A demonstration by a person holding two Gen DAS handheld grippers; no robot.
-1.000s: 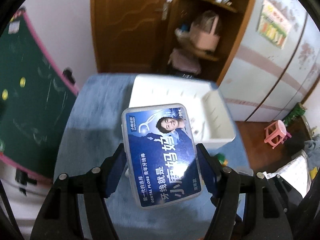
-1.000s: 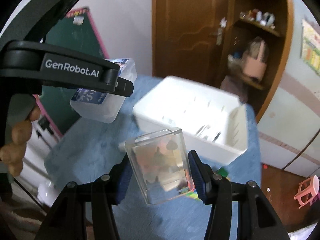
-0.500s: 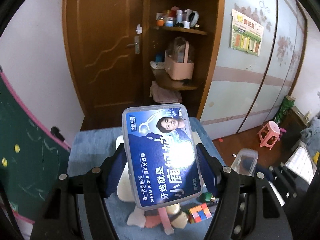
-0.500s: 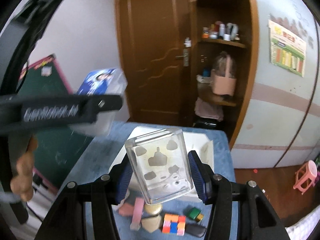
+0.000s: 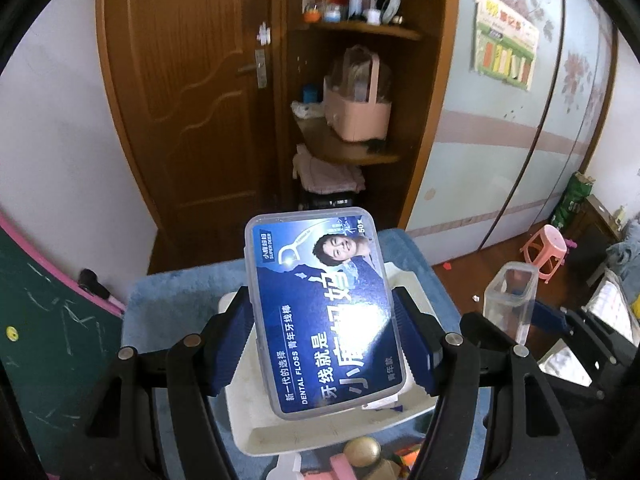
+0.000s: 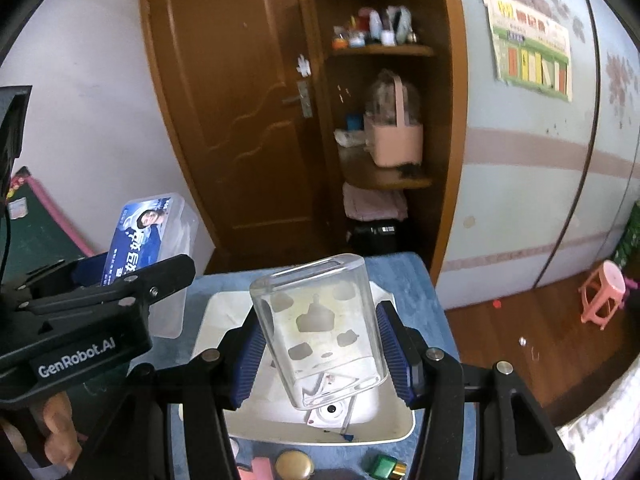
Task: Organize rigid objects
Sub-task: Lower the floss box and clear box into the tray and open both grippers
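- Left gripper [image 5: 324,334] clamped on a dental floss box [image 5: 322,312], blue pads pressed to both long sides; box held up off the table, label facing the camera, tilted a bit.
- In the right wrist view the same floss box [image 6: 154,236] shows at 10 o'clock, gripped by the left gripper [image 6: 132,276], above the table's left edge.
- Right gripper [image 6: 320,350] clenched on a clear plastic container [image 6: 320,328], ribbed blue pads against its two sides; container raised, open end pointing away, pale cutout-like shapes on its wall.
- In the left wrist view the clear container [image 5: 510,300] sits at 3 o'clock, held in the air to the right of the table.
- White tray [image 6: 392,428] lies on the blue-covered table [image 6: 400,268], right under both held things; a small white square piece with a dark dot [image 6: 330,412] lies in it.
- Same tray [image 5: 256,424] at 6 o'clock in the left view, mostly hidden behind the floss box.
- Small stuff on the table at 6 o'clock, near edge of tray: round gold lid [image 6: 294,466], green block [image 6: 384,466], pink piece [image 6: 258,472].
- A person's fingers [image 6: 58,436] wrap the left gripper's handle at 8 o'clock.
- Background at 12 o'clock: brown door [image 6: 240,120], shelf with a pink basket [image 6: 396,140]; pink stool [image 6: 604,296] on the floor at 3 o'clock.
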